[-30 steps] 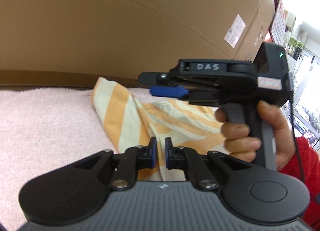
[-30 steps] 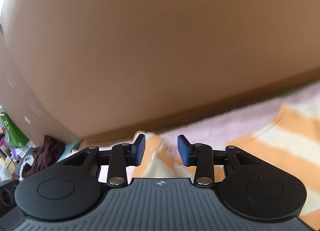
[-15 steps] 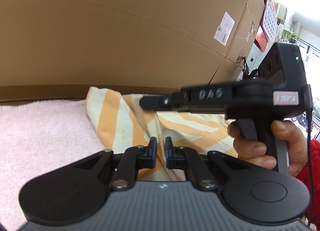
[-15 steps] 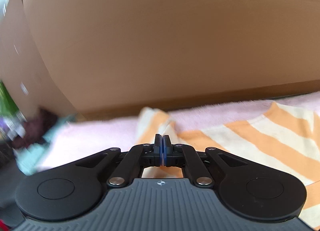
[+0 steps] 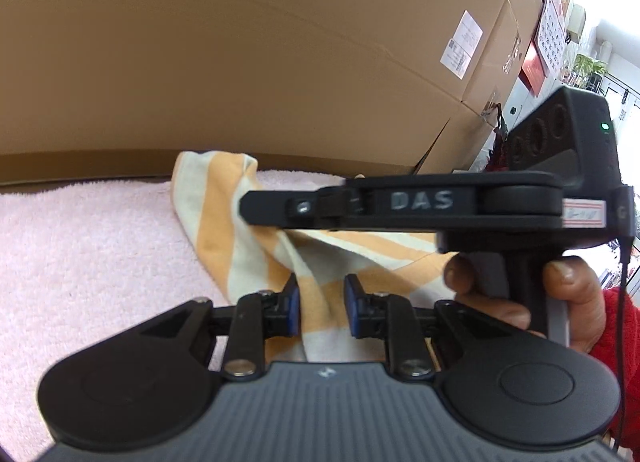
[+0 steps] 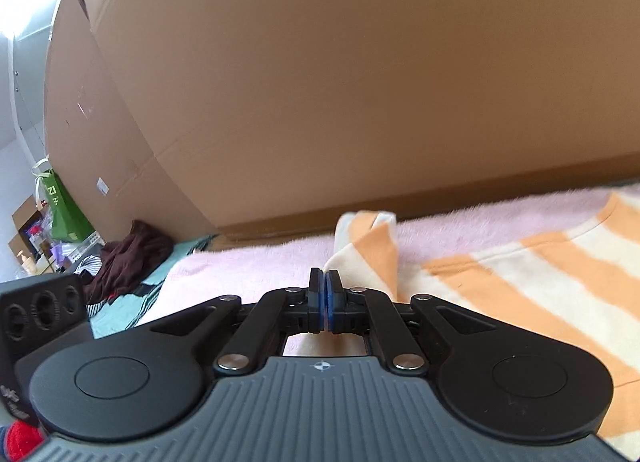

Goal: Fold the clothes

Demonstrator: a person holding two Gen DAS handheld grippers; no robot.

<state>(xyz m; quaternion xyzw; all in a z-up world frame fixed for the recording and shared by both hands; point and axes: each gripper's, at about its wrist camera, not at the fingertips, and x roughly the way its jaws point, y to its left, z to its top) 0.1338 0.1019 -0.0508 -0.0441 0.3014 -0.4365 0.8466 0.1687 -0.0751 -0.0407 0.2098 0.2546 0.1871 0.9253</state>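
An orange-and-cream striped garment point(image 5: 224, 222) lies rumpled on a pink fleecy blanket point(image 5: 80, 262), with its sleeve end up against the cardboard box. My left gripper point(image 5: 322, 308) sits low over a fold of the garment. Its jaws are opening, and the fold runs between the blue pads point(image 5: 294, 312) without being pressed. My right gripper point(image 5: 245, 207), held in a hand point(image 5: 572, 302) with a red sleeve, reaches in from the right. In its own view the right gripper point(image 6: 324, 282) is shut, and a raised ridge of the garment point(image 6: 376, 254) leads up to its pads.
A large cardboard box point(image 5: 280, 62) walls off the far side, right behind the blanket's edge. Past the blanket's left end lie a dark brown garment point(image 6: 128, 258) and teal cloth point(image 6: 120, 310), with a green bag point(image 6: 60, 206) beyond them.
My right gripper closed at the garment's sleeve area and shifted left and slightly down. My left gripper's pads, pinched together before, have parted around the fold.
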